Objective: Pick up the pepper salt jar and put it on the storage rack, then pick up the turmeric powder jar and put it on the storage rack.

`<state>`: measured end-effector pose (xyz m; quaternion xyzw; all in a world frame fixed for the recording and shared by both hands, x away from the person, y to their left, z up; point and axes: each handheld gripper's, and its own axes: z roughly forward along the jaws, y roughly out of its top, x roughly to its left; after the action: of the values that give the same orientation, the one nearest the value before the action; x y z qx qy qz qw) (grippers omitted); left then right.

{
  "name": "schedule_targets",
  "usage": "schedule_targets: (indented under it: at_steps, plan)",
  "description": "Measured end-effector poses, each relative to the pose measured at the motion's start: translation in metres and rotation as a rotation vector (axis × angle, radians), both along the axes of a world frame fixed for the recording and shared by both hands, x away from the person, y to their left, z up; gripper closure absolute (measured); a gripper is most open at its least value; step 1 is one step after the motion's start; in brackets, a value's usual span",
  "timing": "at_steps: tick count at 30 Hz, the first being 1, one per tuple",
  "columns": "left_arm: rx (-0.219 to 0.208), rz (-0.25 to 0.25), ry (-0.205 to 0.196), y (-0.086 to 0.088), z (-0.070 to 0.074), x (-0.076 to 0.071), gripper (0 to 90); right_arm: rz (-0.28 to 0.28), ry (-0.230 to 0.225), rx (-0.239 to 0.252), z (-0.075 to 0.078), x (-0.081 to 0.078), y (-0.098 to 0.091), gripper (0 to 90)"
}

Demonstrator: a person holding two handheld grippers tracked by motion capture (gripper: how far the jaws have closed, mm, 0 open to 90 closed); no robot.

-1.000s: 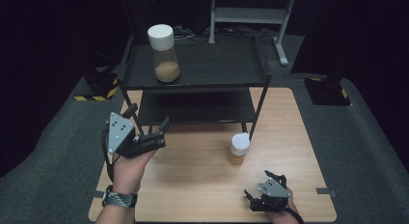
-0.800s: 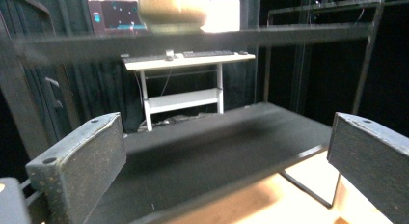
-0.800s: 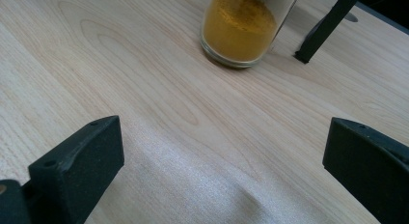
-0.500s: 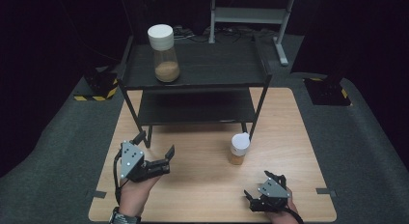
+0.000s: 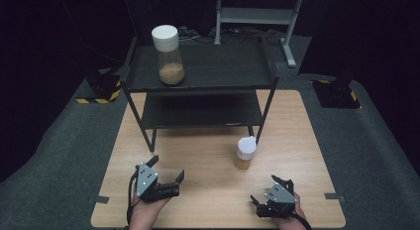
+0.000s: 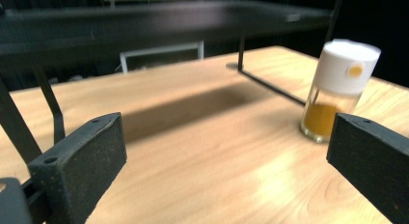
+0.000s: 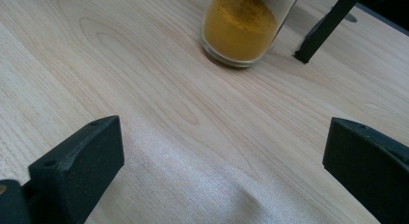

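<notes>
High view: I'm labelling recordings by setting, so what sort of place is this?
Probably a lab or recording set-up, not a home: dark surroundings, a lone wooden table, a bare black shelf rack, and yellow-black striped weights on grey floor.

Small jar (image 7: 243, 28) is cut off by the top edge in the right gripper view, lid unseen. In the left gripper view its lid (image 6: 346, 64) is blurred, and its base is partly hidden behind one jaw. Hands under both grippers are cropped by the high view's bottom edge.
</notes>
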<state>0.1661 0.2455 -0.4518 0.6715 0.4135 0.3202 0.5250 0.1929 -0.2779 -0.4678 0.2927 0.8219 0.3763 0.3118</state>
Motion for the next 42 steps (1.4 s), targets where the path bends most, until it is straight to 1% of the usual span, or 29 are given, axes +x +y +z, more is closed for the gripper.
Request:
schedule_targets:
  at_steps: [1,5,7,9,10,11,13,16,17,20,21,23,25,28,31,38,40,42]
  plan:
    - [0.004,0.0,0.007,-0.001,-0.004,0.0,0.6,-0.001,-0.001,0.0,0.0,0.0,0.0,0.0]
    - [0.055,-0.008,0.032,-0.005,-0.018,0.0,0.6,-0.005,-0.004,-0.003,0.0,-0.001,0.001,0.0]
    - [0.048,-0.013,0.057,-0.005,-0.023,0.002,0.6,-0.007,-0.004,-0.003,0.0,-0.001,0.001,0.0]
    - [0.082,-0.017,0.076,-0.007,-0.026,0.003,0.5,-0.007,-0.004,-0.004,0.0,-0.001,0.002,0.0]
    - [0.114,-0.012,0.089,-0.01,-0.027,0.003,0.4,-0.008,-0.003,-0.004,0.0,-0.001,0.002,0.0]
    - [0.12,-0.012,0.098,-0.011,-0.028,0.004,0.4,-0.01,-0.003,-0.001,0.0,-0.001,0.001,0.0]
    - [0.117,-0.023,0.127,-0.011,-0.031,0.007,0.4,-0.012,-0.002,0.003,0.0,-0.001,0.001,0.0]
    - [0.174,-0.029,0.127,-0.016,-0.031,0.007,0.4,-0.015,-0.003,0.005,0.0,-0.001,0.001,0.0]
    - [0.179,-0.031,0.127,-0.017,-0.031,0.007,0.4,-0.018,0.0,0.006,0.0,-0.001,0.001,0.0]
    - [0.205,-0.035,0.142,-0.02,-0.028,0.008,0.4,-0.017,-0.007,0.002,-0.001,-0.002,0.002,0.0]
    - [0.23,-0.04,0.154,-0.023,-0.025,0.009,0.7,-0.017,-0.009,0.0,-0.001,-0.002,0.002,0.0]
    - [0.266,-0.044,0.162,-0.028,-0.023,0.01,0.8,-0.014,-0.009,0.004,-0.001,-0.003,0.001,0.0]
    - [0.293,-0.051,0.159,-0.031,-0.022,0.01,0.8,-0.012,-0.01,0.005,-0.001,-0.003,0.001,0.0]
    - [0.318,-0.053,0.154,-0.035,-0.022,0.009,0.8,-0.006,-0.006,0.004,-0.001,-0.002,0.001,0.0]
    - [0.326,-0.058,0.159,-0.035,-0.021,0.01,0.7,-0.007,-0.011,0.01,-0.002,-0.002,-0.001,0.0]
    - [0.31,-0.065,0.154,-0.032,-0.022,0.01,0.8,-0.009,-0.016,0.022,-0.003,-0.004,-0.002,0.0]
    - [0.314,-0.066,0.152,-0.032,-0.022,0.01,0.8,-0.009,-0.022,0.027,-0.003,-0.004,-0.004,0.0]
    - [0.327,-0.079,0.154,-0.033,-0.021,0.011,0.8,-0.014,-0.022,0.037,-0.004,-0.005,-0.004,0.0]
